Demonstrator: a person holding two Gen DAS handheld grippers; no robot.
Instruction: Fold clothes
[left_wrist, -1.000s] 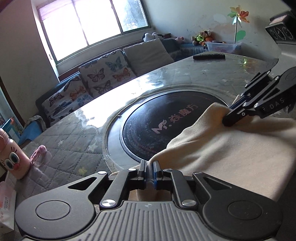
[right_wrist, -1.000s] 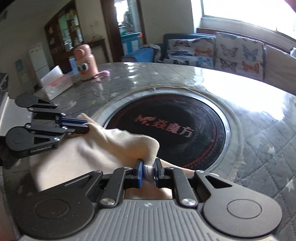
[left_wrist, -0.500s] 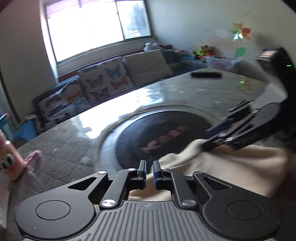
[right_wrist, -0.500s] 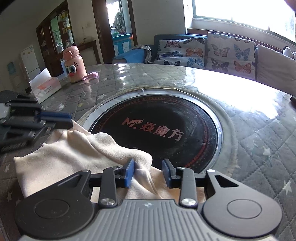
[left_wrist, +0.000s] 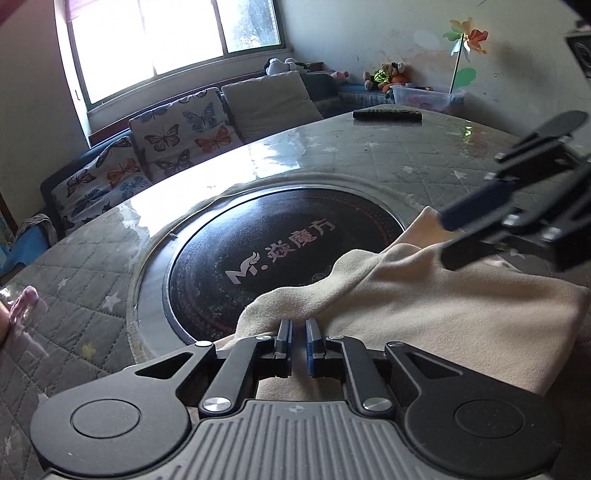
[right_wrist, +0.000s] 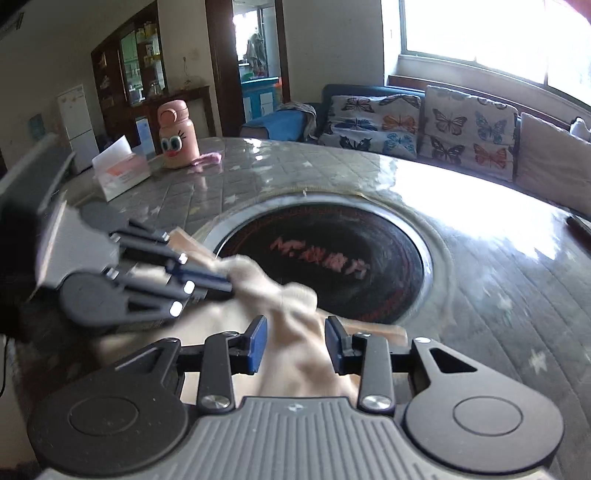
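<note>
A cream cloth (left_wrist: 436, 314) lies folded on the round table, its far edge over the black round hob (left_wrist: 258, 251). My left gripper (left_wrist: 298, 332) is shut on the cloth's near corner; it also shows at the left of the right wrist view (right_wrist: 221, 284), pinching a bunched fold. My right gripper (right_wrist: 295, 339) is open, its jaws either side of the cloth (right_wrist: 295, 354) without gripping it. It shows in the left wrist view (left_wrist: 454, 240) above the cloth's far right corner.
The table has a grey quilted cover (left_wrist: 74, 280). A pink cartoon bottle (right_wrist: 177, 136) and a tissue box (right_wrist: 120, 173) stand at its far left. A black remote (left_wrist: 387, 114) lies at the far edge. A sofa with butterfly cushions (right_wrist: 465, 133) stands behind.
My right gripper has opened and let go of the cloth, then lifted off it. My left gripper has stayed shut on its corner and pulled it up and back.
</note>
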